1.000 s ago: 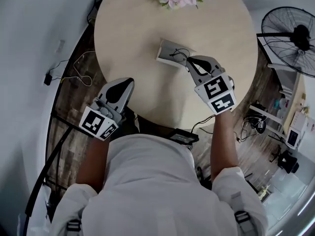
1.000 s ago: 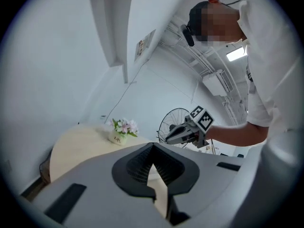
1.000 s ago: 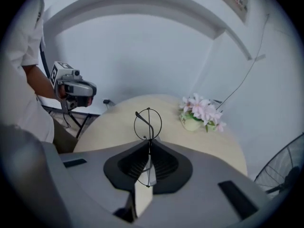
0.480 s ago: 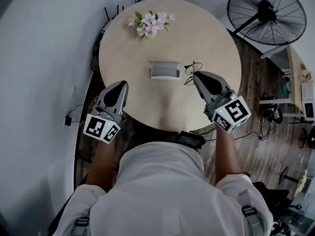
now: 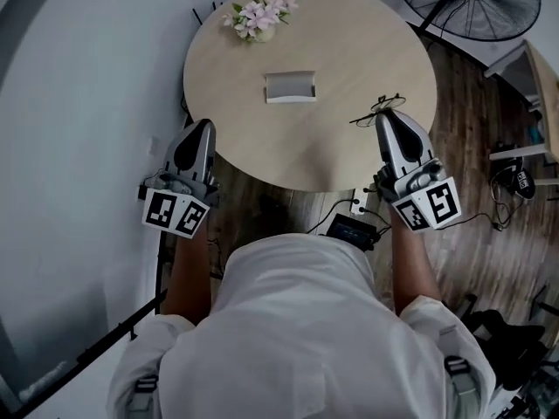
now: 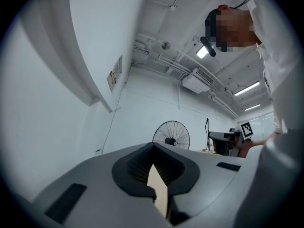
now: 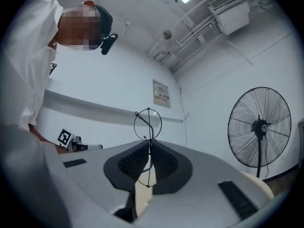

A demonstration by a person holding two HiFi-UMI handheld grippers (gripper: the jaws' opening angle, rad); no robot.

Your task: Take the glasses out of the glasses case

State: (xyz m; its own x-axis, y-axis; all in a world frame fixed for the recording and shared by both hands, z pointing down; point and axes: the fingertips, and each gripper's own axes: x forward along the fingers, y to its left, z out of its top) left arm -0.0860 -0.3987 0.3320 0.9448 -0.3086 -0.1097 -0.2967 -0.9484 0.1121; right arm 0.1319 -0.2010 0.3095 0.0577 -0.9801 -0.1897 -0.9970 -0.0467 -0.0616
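Note:
The grey glasses case [image 5: 290, 85] lies on the round wooden table [image 5: 262, 147], towards its far side. Thin wire-framed glasses [image 5: 377, 109] hang over the table's right edge, with my right gripper [image 5: 385, 117] shut on them. In the right gripper view one round lens [image 7: 147, 122] stands up above the closed jaws of the right gripper [image 7: 149, 148]. My left gripper [image 5: 201, 127] is at the table's near-left edge, well away from the case. In the left gripper view the left gripper [image 6: 153, 148] is shut with nothing in it.
A bunch of pink flowers [image 5: 258, 16] sits at the table's far edge. A standing fan [image 5: 467, 3] is behind the table at the right, and also appears as the fan [image 7: 259, 127] in the right gripper view. Cables and a power strip [image 5: 349, 230] lie on the wooden floor.
My right gripper has carried the glasses to the right, from beside the case out to the table's right edge. The left gripper stays at the near-left edge.

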